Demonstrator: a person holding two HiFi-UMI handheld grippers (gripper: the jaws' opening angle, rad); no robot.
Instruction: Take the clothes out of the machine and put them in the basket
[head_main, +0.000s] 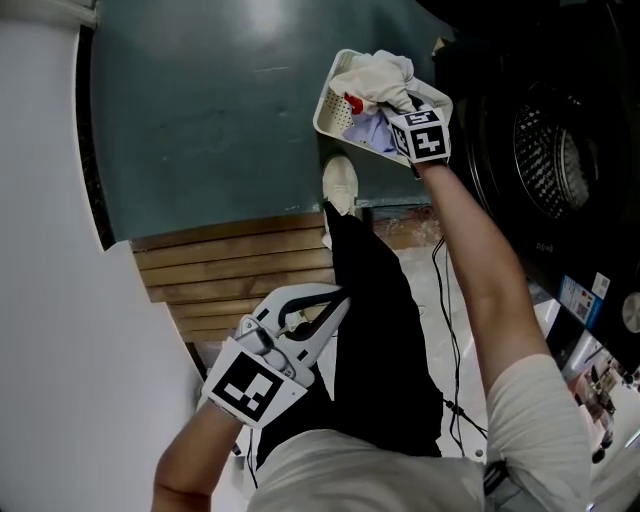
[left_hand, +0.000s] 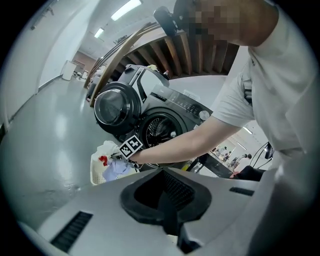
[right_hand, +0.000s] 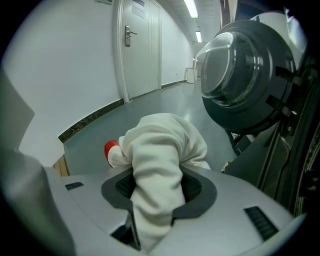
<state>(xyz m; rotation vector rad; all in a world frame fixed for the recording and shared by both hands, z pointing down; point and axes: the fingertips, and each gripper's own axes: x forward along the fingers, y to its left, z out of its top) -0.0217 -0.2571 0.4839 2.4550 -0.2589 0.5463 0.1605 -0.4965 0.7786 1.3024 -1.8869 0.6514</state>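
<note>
A white laundry basket (head_main: 333, 108) stands on the grey floor beside the black washing machine (head_main: 550, 160). It holds a lavender cloth (head_main: 368, 130) and a red item (head_main: 354, 103). My right gripper (head_main: 402, 108) reaches down over the basket, shut on a white garment (right_hand: 160, 150) that bulges out between its pads (right_hand: 192, 187). The same garment (head_main: 380, 72) lies bunched on top of the basket's pile. My left gripper (head_main: 335, 298) hangs low by the person's black trouser leg, shut (left_hand: 167, 197) with nothing in it. The machine's round door (left_hand: 112, 107) stands swung open.
A slatted wooden platform (head_main: 240, 265) lies between the basket and me. A white wall (head_main: 50, 250) runs along the left. A black cable (head_main: 452, 330) trails on the floor by the machine. The person's white shoe (head_main: 340, 183) is just below the basket.
</note>
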